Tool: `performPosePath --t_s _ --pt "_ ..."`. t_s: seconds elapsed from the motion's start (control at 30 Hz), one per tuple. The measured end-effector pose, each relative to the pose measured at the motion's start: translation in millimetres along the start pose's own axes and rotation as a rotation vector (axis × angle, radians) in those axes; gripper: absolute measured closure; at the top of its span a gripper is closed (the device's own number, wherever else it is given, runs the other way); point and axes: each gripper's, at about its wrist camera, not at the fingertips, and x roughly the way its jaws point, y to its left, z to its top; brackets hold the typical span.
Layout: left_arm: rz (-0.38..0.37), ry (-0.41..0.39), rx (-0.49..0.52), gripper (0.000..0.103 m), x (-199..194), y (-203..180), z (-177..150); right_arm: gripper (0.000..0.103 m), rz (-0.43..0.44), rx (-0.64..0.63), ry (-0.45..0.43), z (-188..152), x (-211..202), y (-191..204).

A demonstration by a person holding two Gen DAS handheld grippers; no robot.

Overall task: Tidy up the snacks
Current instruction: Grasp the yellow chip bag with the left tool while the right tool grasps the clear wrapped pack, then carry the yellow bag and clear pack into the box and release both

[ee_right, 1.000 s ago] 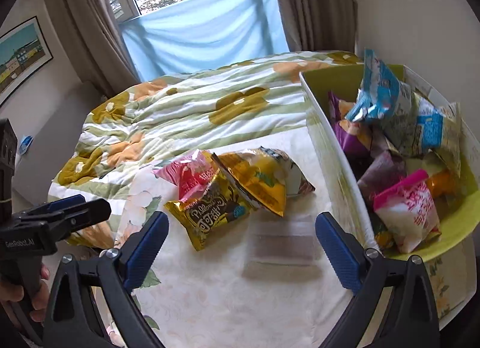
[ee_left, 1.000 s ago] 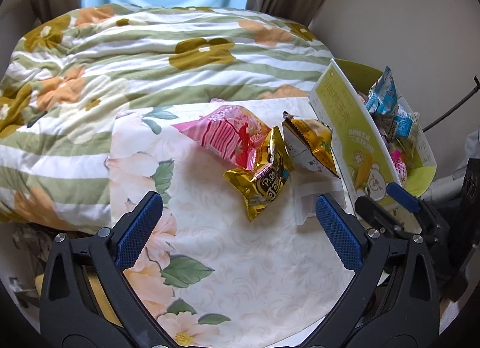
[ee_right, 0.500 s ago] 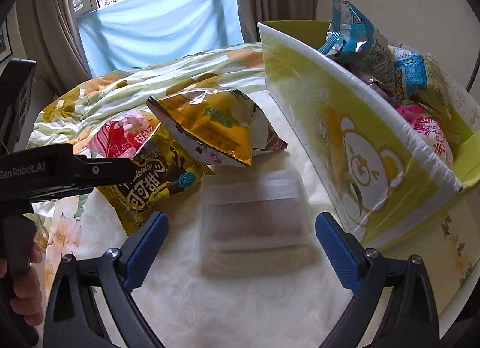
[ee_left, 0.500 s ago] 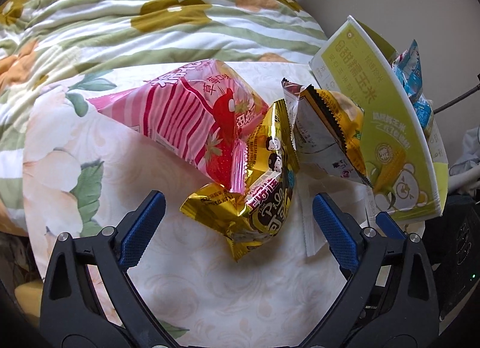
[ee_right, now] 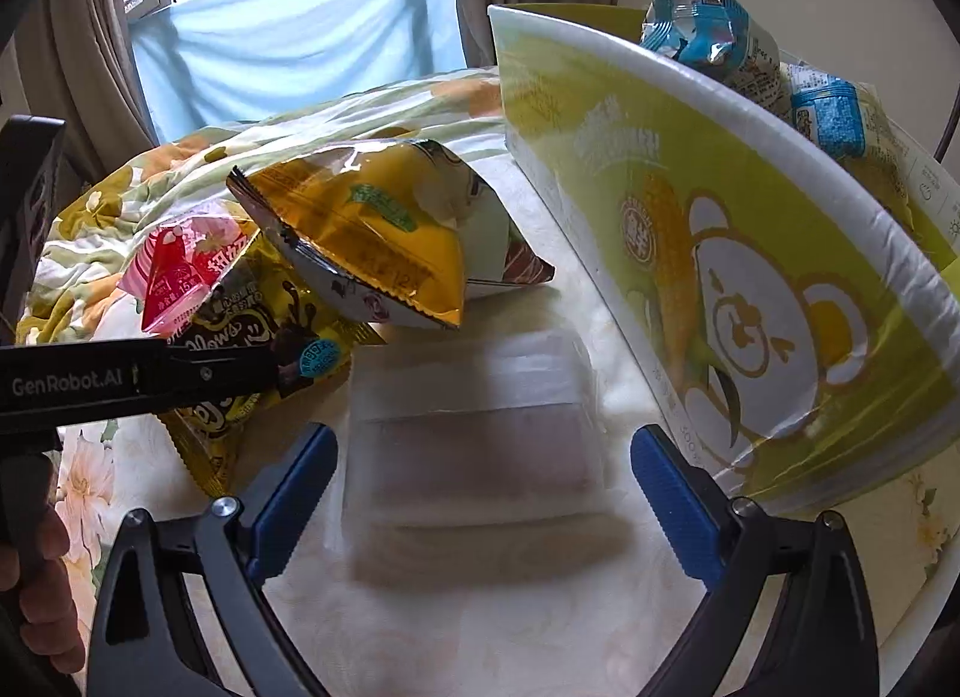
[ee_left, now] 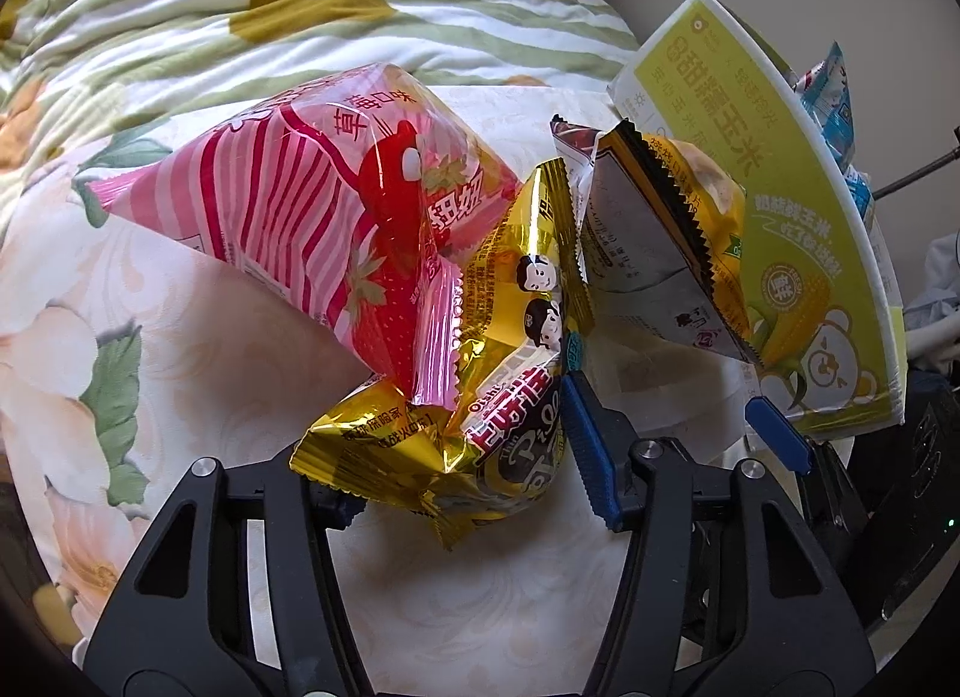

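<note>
The left gripper (ee_left: 462,451) is clamped on the gold chocolate-snack bag (ee_left: 480,397), its long axis running away from the fingers toward the pink strawberry bag (ee_left: 336,217) lying on it. The right gripper (ee_right: 480,493) is spread wide around a clear flat packet (ee_right: 474,445), its long side running across between the fingers. This looks like the pickup step; next, lift both into the corn box (ee_right: 750,253).

Glossy foil gold snack bag (ee_left: 480,427), shiny plastic pink bag (ee_left: 324,217), matt cloth tablecloth (ee_left: 180,337)
</note>
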Motion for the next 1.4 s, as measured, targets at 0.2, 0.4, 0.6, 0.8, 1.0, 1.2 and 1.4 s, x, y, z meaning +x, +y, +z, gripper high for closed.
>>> performPosePath --t_s 0.2,0.4,0.6,0.8,1.0,1.2,1.4 --pt "0.01 -0.005 -0.015 0.054 -5.5 1.9 -4.1 0.005 0.017 -0.023 0.024 -0.3 5.7 6.3" --pt "0.032 -0.007 -0.03 0.055 -18.5 8.6 -16.4 0.005 0.021 -0.034 0.042 1.1 15.2 11.0" --pt "0.047 0.004 -0.042 0.055 -30.4 16.9 -34.9 0.005 -0.005 -0.068 0.047 0.5 22.3 16.4" --pt "0.058 0.01 -0.04 0.055 -39.9 20.6 -48.7 0.005 -0.022 -0.094 0.059 -0.1 30.6 21.4" --pt "0.065 0.005 -0.033 0.056 -43.2 20.2 -52.6 0.023 -0.035 -0.125 0.046 -3.6 28.1 21.5" --pt "0.063 0.002 -0.044 0.057 -46.2 19.0 -57.5 0.03 -0.03 -0.138 0.048 -11.7 18.9 23.9" --pt "0.056 -0.009 -0.047 0.059 -56.2 18.1 -63.9 0.033 -0.008 -0.142 0.06 -20.3 4.4 19.4"
